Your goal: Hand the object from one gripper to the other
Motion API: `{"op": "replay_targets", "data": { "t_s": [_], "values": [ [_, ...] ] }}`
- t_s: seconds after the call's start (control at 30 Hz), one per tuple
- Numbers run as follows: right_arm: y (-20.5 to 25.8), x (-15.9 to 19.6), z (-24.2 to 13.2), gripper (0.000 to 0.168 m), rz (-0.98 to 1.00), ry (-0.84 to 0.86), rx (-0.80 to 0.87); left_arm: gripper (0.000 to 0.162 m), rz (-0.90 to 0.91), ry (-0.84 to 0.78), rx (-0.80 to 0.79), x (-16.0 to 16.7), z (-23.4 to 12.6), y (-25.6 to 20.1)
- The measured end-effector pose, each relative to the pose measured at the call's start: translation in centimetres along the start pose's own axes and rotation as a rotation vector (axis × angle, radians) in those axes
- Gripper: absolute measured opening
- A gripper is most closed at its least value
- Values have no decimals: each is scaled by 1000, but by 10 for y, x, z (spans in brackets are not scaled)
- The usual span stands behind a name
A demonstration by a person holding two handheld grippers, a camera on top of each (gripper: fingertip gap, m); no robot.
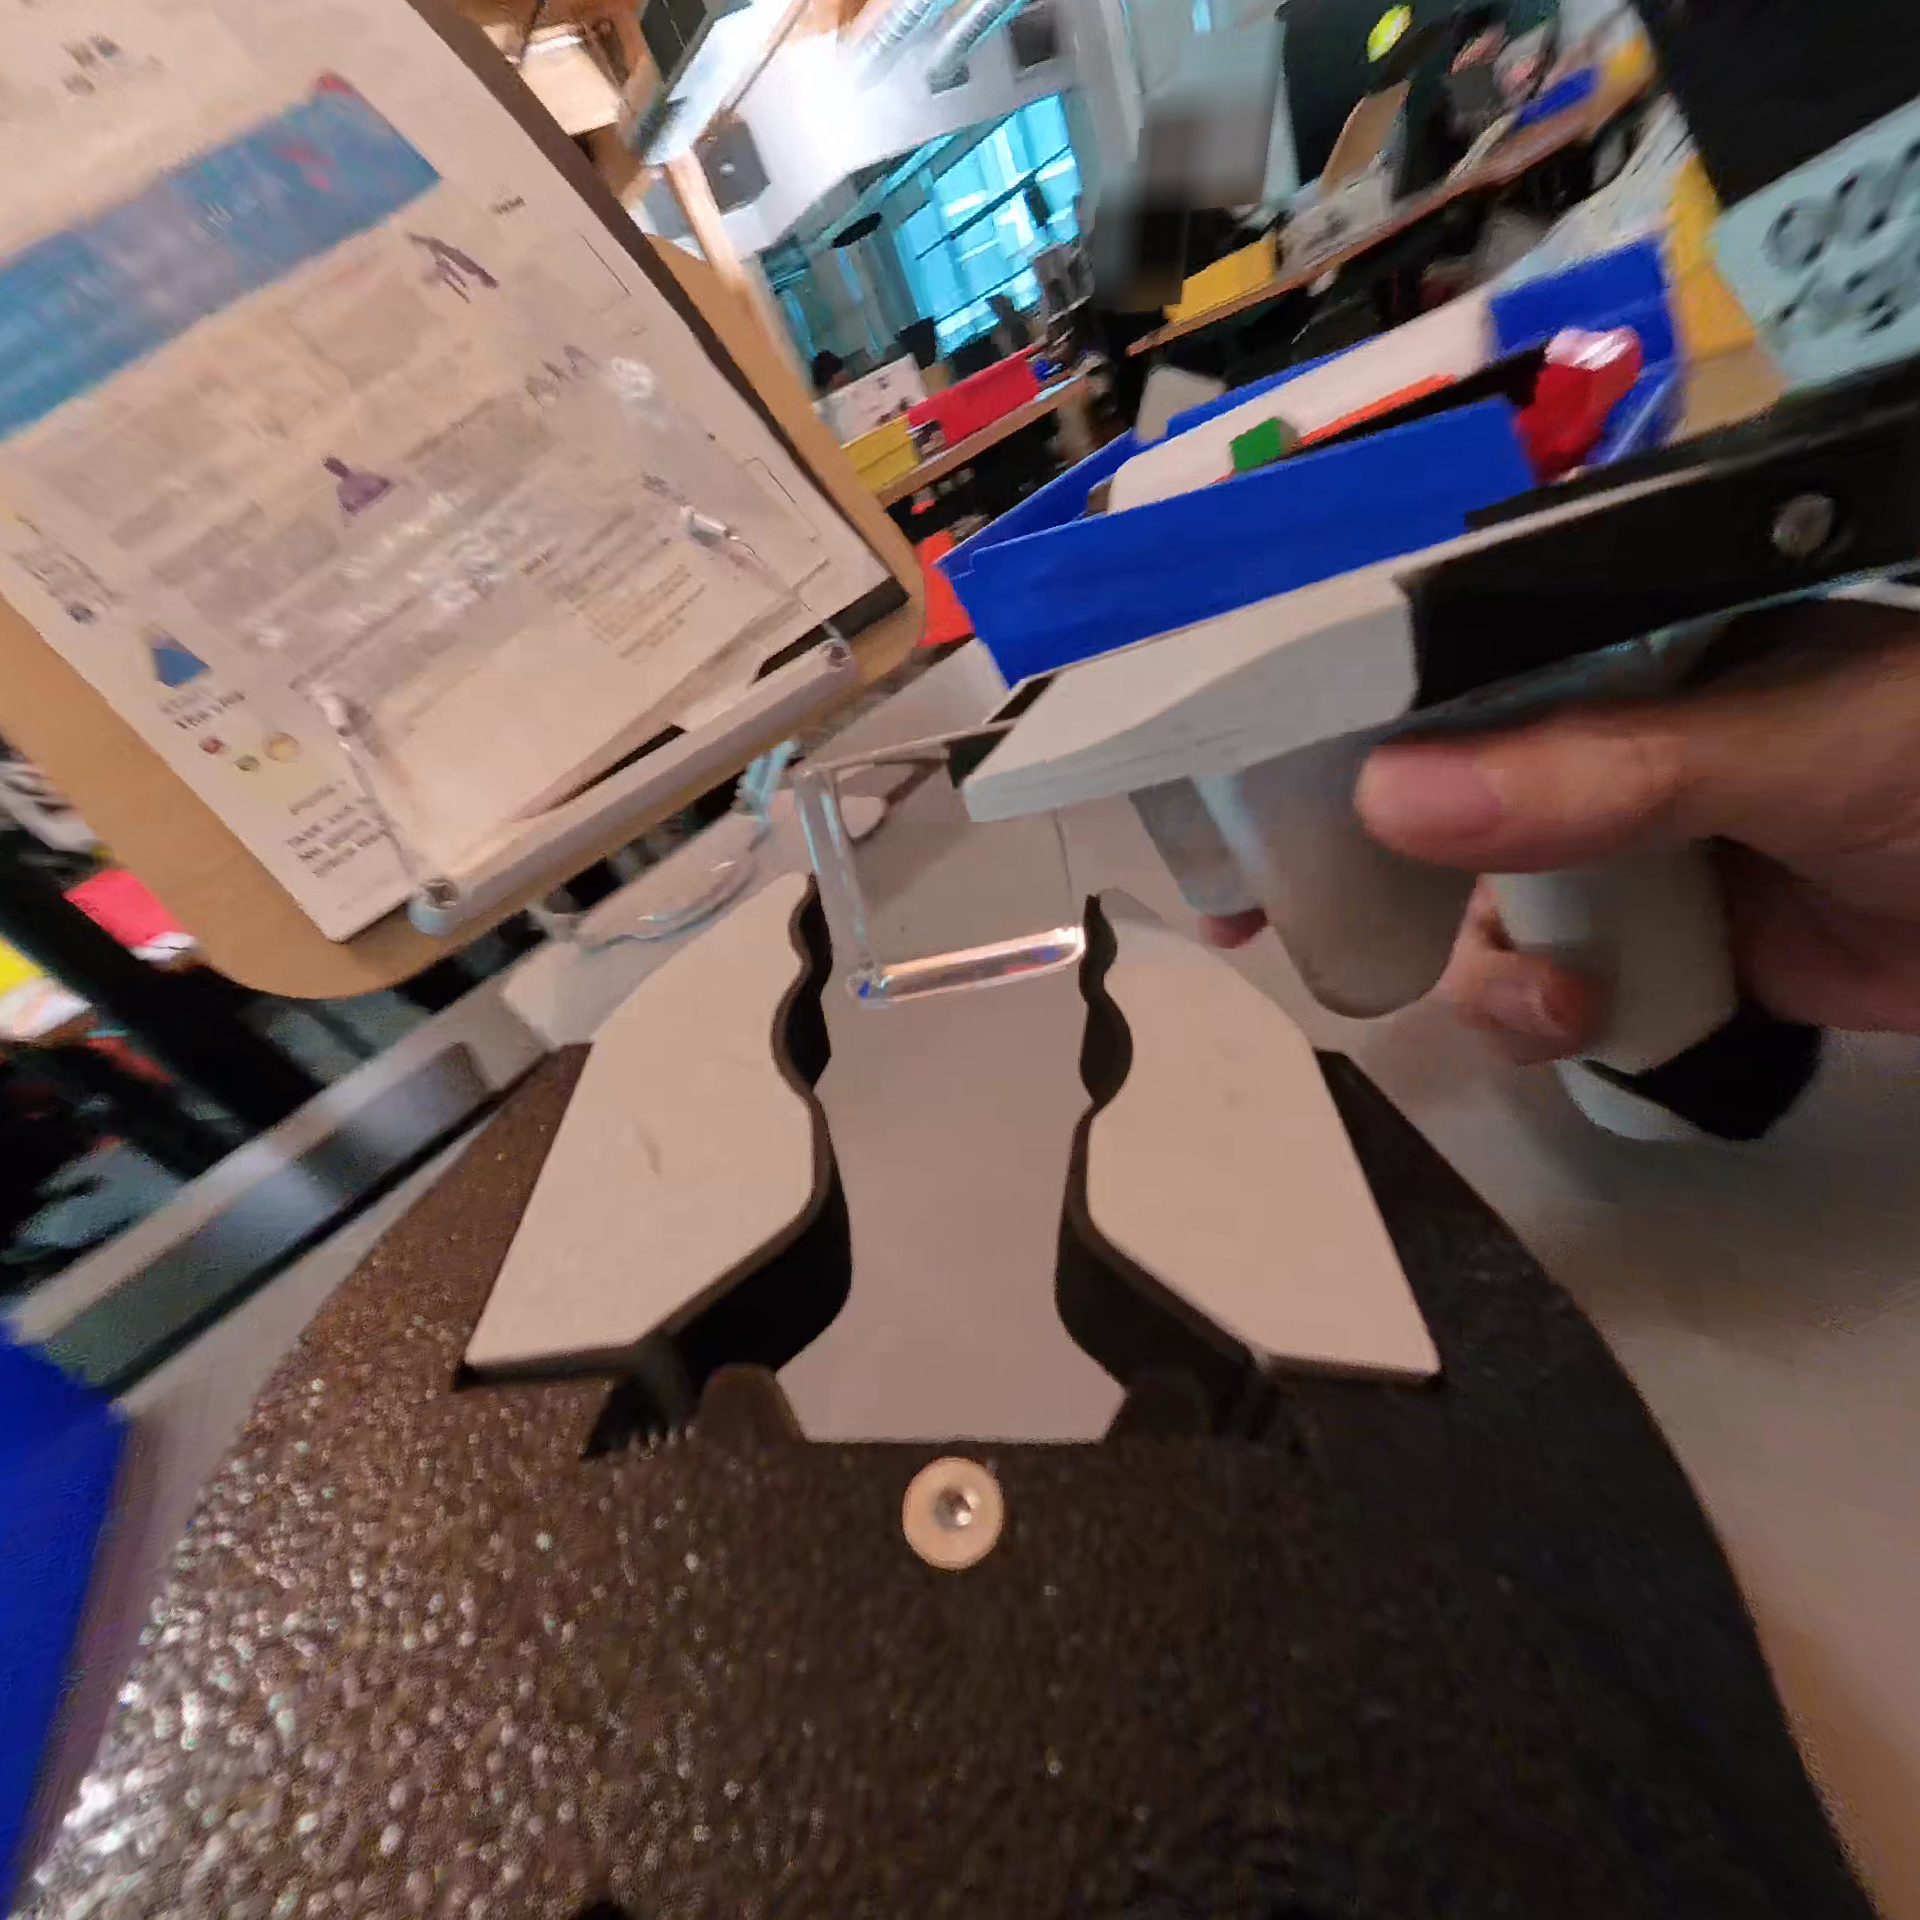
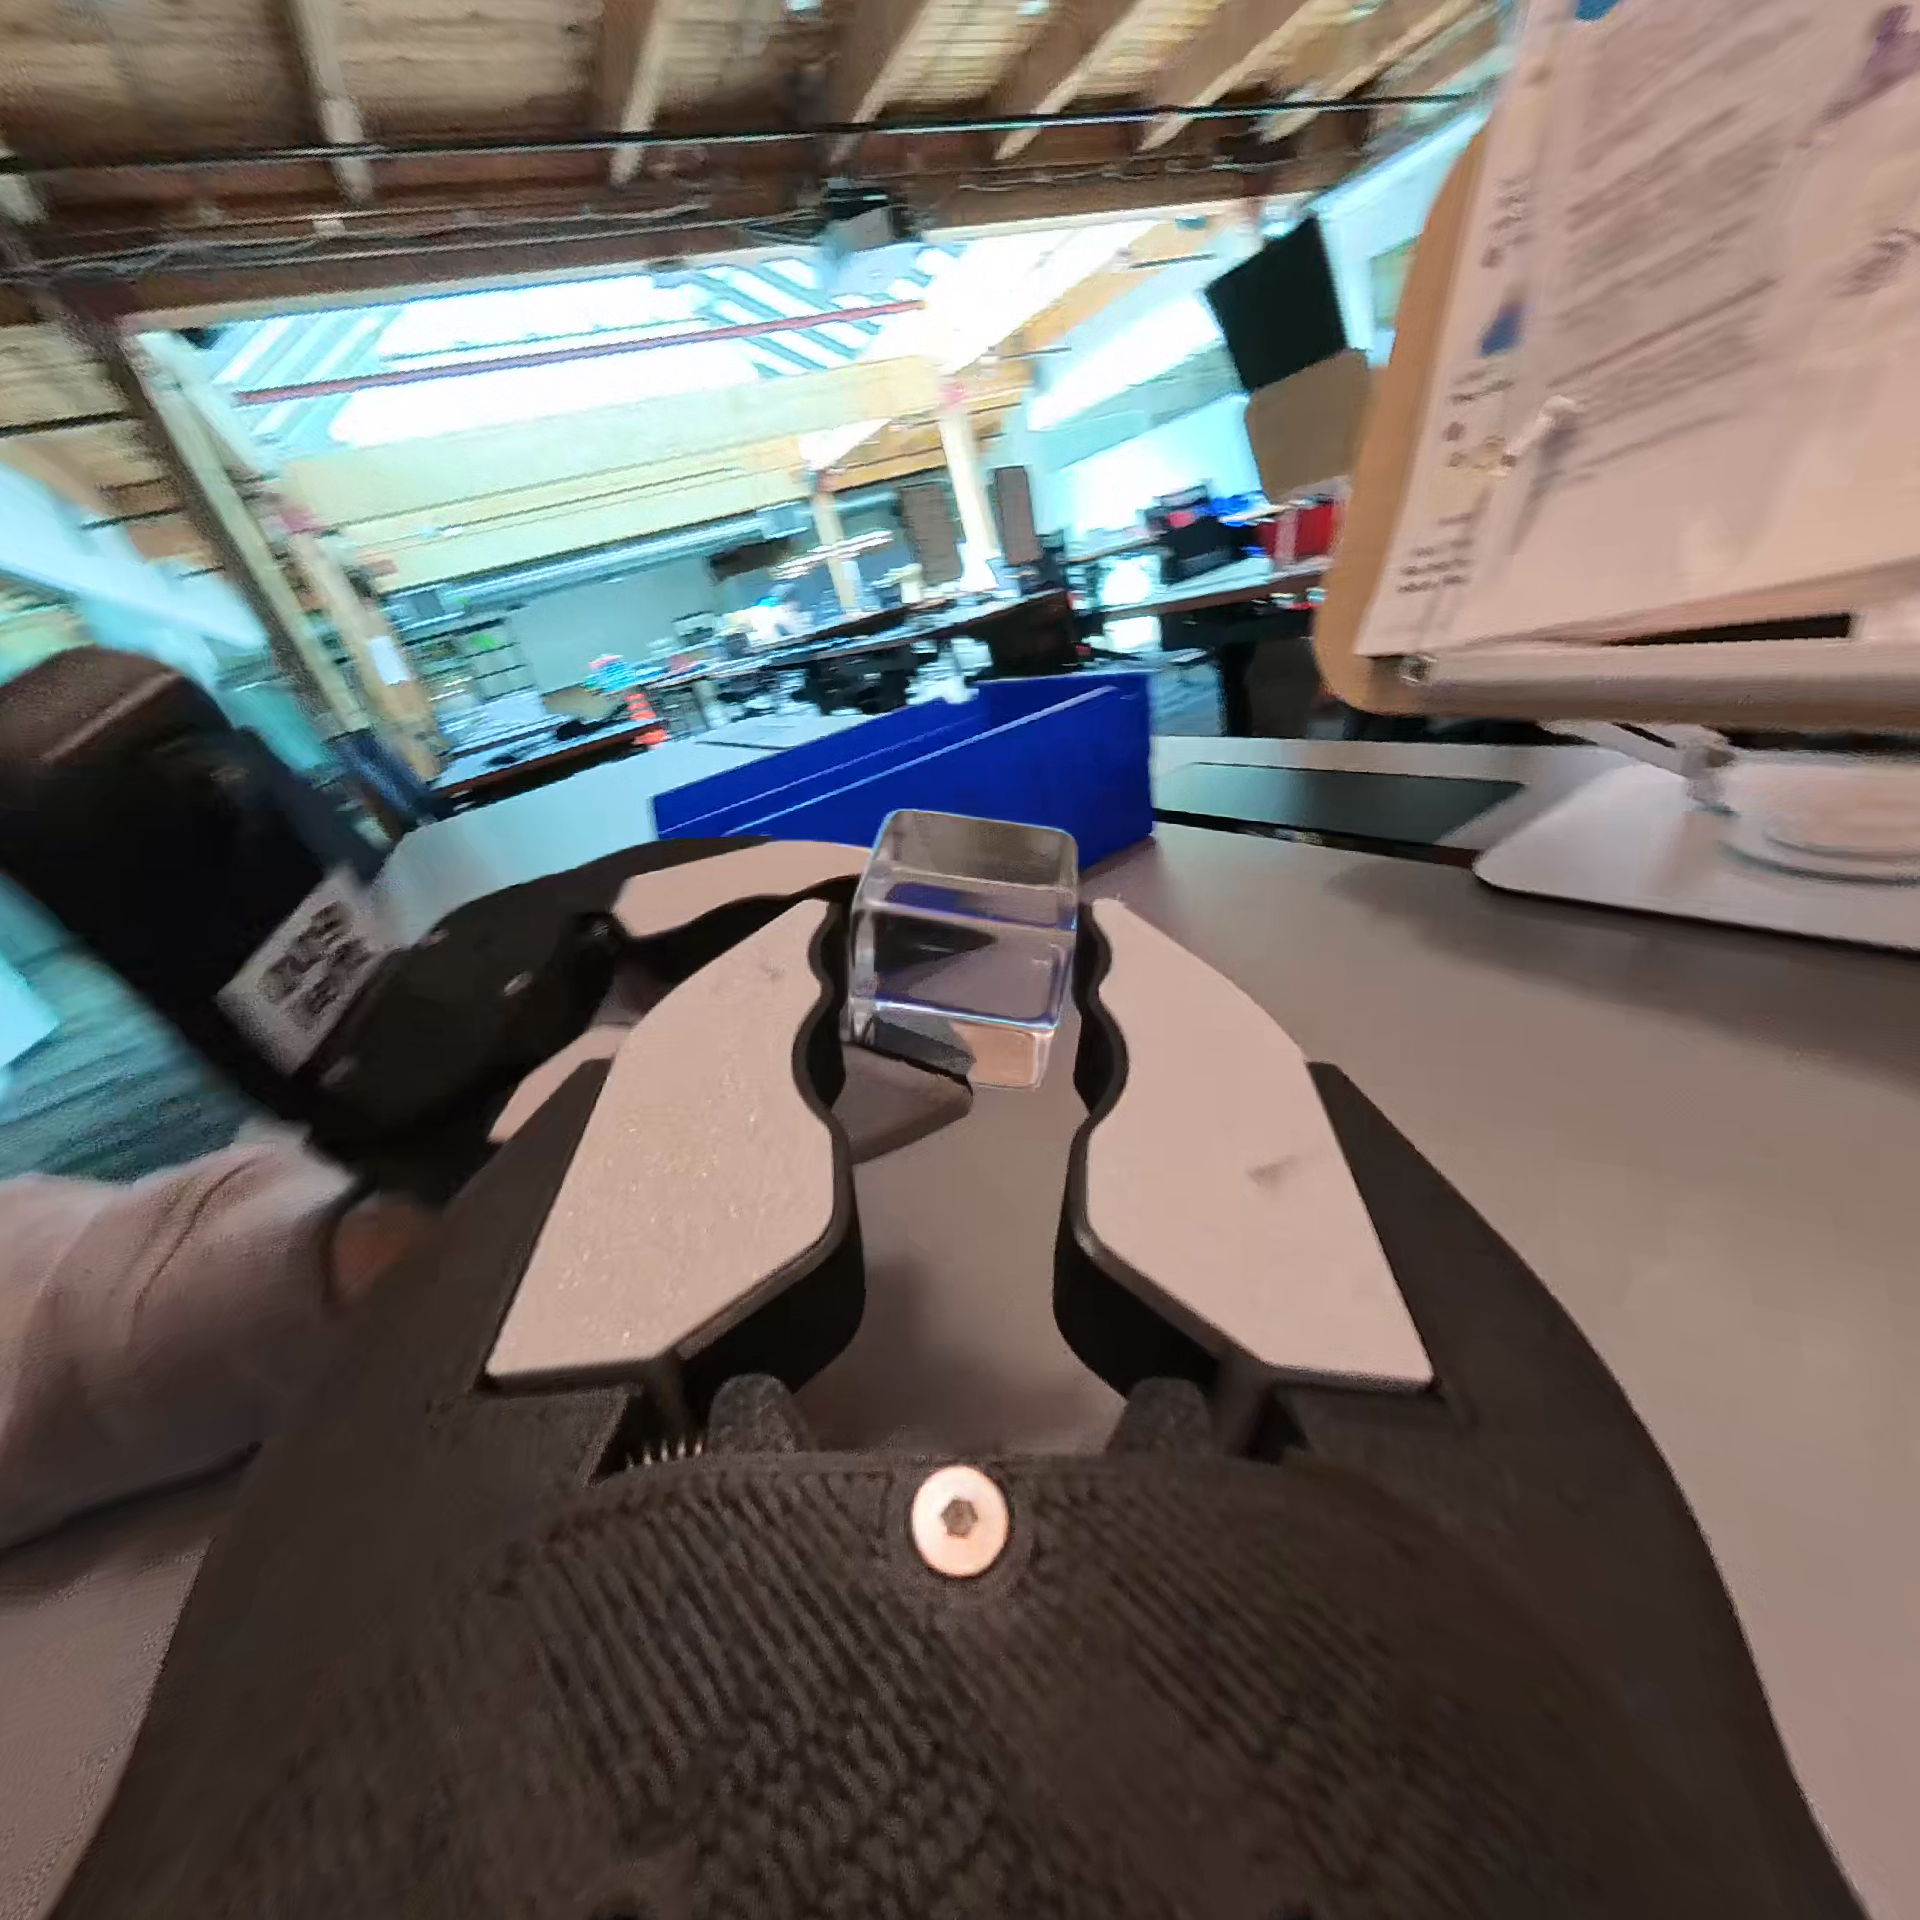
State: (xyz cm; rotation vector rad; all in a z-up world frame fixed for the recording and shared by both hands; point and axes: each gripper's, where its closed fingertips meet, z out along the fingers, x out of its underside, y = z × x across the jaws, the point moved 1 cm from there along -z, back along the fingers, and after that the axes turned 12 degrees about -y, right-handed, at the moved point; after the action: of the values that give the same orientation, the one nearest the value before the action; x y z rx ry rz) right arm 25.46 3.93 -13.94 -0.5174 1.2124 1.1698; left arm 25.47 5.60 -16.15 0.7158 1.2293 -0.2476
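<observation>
1. The clear cube [image 2: 961, 945] is in the air above the grey table [image 2: 1455, 1039], caught between both tools at once. In each wrist view it sits at 12 o'clock, right at the fingertips.
2. Your right gripper [image 2: 956, 940] is clenched on the cube: its pads meet the cube's 3 and 9 o'clock faces with no gap you could count on.
3. Your left gripper [image 1: 951, 935] also looks closed on it, the cube's lower edge reaching both of its fingertips. From the right wrist view its fingers come in from 9 o'clock and take the other pair of faces, so the two grips cross rather than collide.
4. That crossing is probably why the tools meet at an angle: each needs free faces to press.
5. Your right hand [image 1: 1662, 831] is wrapped round its handle at 3 o'clock in the left view.
6. I judge the exchange to be at its midpoint; only one grip should let go, and slowly, since smooth clear plastic may slip.
7. A blue bin [image 1: 1247, 540] sits at 1 o'clock, and a paper-covered board [image 1: 416, 468] stands at 10 o'clock.
</observation>
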Motion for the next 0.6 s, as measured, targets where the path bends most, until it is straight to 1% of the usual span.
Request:
{"op": "replay_targets", "data": {
  "t_s": [0.03,0.07,0.1,0.2,0.3,0.37,0.43,0.47,0.5,0.6],
  "values": [
    [3,-3,-1,48,7,0,-66,46,-78,-31,43,-2,-1,0],
    [5,-6,-2,59,31,6,-121,45,-165,-61,105,-3,-2,-1],
    [7,-8,-4,66,64,18,-174,45,-254,-89,177,-5,-5,-3],
    [15,-13,-11,63,145,41,-309,45,-537,-181,408,-13,-17,-10],
    [26,-9,-14,63,172,67,-387,45,-685,-263,513,-23,-25,-7],
    [33,-5,-13,60,165,81,-409,45,-707,-270,581,-26,-29,-11],
    [38,-2,-13,60,164,87,-421,45,-675,-274,626,-28,-32,-19],
    [39,-1,-12,55,170,89,-421,44,-662,-273,645,-30,-33,-23],
    [39,0,-12,45,171,91,-422,44,-652,-272,656,-31,-34,-26],
    [41,-5,-10,44,148,63,-422,45,-626,-273,642,-34,-33,-26]
  ]
}}
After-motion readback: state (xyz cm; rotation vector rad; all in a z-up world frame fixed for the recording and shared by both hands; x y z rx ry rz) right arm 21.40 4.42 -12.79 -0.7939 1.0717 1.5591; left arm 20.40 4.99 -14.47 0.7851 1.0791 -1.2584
